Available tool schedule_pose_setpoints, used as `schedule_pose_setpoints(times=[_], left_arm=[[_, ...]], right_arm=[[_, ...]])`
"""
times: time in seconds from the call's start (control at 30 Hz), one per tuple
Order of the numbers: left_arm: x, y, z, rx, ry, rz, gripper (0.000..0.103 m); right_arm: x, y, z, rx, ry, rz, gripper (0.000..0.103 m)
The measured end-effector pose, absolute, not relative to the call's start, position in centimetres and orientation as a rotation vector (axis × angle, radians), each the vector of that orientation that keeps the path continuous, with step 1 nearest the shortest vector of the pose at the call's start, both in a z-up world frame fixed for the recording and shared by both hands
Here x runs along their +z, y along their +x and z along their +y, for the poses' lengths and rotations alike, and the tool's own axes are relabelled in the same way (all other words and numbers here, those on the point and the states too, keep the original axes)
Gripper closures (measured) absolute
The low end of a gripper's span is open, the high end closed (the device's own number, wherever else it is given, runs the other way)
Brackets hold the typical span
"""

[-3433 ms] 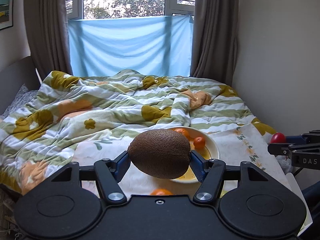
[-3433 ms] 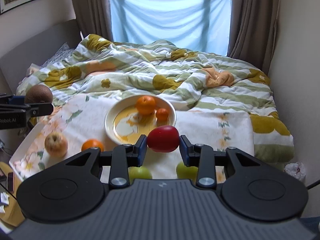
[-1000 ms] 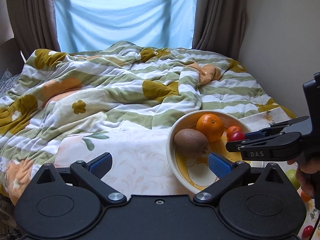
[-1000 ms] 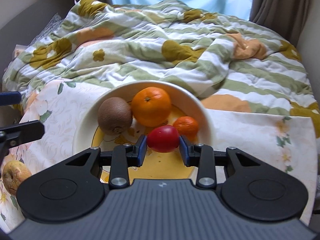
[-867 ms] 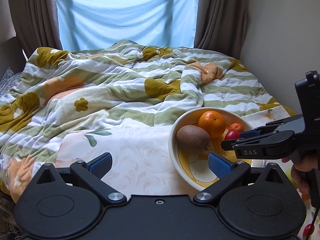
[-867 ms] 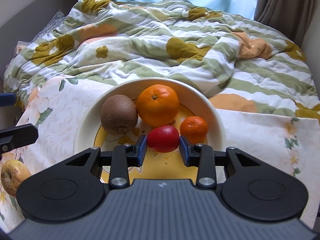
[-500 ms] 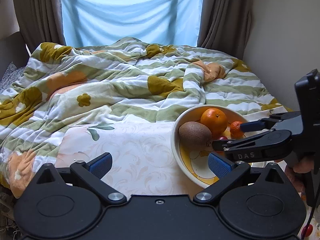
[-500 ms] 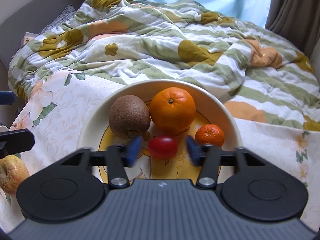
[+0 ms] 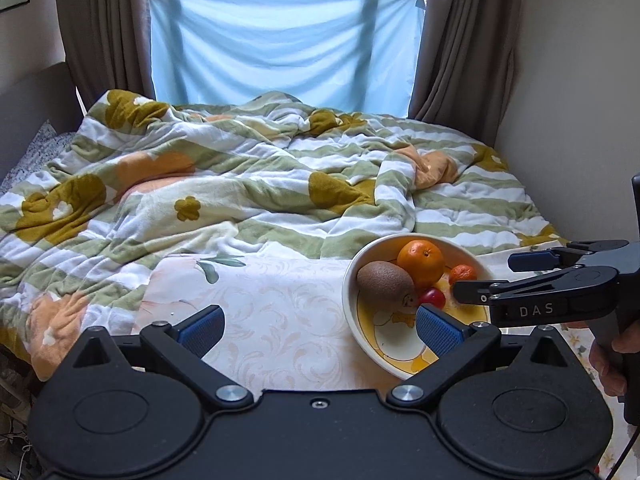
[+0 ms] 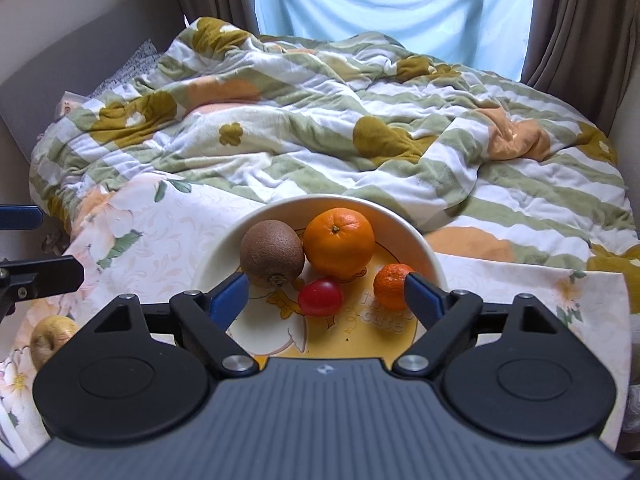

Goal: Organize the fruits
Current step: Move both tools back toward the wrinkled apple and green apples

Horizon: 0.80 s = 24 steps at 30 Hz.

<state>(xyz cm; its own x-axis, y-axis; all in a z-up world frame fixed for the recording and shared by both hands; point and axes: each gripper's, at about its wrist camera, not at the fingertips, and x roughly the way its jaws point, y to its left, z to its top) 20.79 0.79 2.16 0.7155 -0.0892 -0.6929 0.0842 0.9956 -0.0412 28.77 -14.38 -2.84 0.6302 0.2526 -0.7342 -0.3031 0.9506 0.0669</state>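
We hold both grippers, left (image 9: pixel 318 326) & right (image 10: pixel 326 294), fingers spread; red tomato (image 10: pixel 320 297) lies free in bowl (image 10: pixel 224 256) w/ kiwi (image 10: pixel 272 253).

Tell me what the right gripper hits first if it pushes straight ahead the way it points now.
Most likely the small red fruit in the bowl: it lies centred between the open right gripper fingers, just ahead. Beyond it sits the large orange. Depth is hard to judge.

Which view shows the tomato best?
The right wrist view: the tomato lies whole in the bowl, between the open right gripper's fingers. In the left wrist view the tomato is small, partly behind the kiwi.
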Motion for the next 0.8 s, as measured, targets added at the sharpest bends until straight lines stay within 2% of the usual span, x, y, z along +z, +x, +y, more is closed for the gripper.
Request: schedule_pose_setpoints(times=[0.8], left_arm=[[7.6, 9.1, -1.7, 0.0, -0.002, 0.608, 0.0]], right_arm=[[5.0, 16.3, -18.9, 0.318, -0.118, 0.681, 0.003]])
